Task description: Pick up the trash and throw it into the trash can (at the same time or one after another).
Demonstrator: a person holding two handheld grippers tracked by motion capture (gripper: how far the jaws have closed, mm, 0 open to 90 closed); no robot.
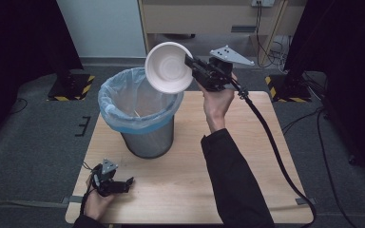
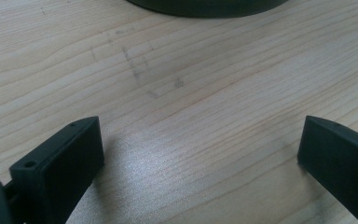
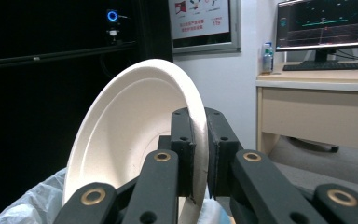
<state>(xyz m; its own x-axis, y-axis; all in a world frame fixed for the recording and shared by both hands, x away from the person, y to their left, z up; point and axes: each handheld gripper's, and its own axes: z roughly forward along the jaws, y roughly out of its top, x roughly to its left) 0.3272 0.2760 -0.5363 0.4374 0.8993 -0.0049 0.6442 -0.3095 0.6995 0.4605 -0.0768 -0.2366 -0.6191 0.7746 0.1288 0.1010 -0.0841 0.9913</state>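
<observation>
Over the bin: a white bowl [image 1: 168, 66] is held up on its edge, above the far rim of the bin [image 1: 138, 113].
Right gripper [image 1: 193, 66]: its jaws are squeezed narrow on the bowl's rim.
Left gripper [image 1: 123, 185]: it is rested on the table [image 1: 190, 180] near the front corner, with jaws wide and nothing held.
Done: the bowl is picked up and brought to the bin, it seems.
Left: the bowl is not yet let go; it must be dropped into the blue bag [image 1: 123, 90].
High view: the whole bin and both hands are seen.
Right gripper view: the pinch on the rim is seen up close.
Left gripper view: bare wood is seen between the wide jaws.
</observation>
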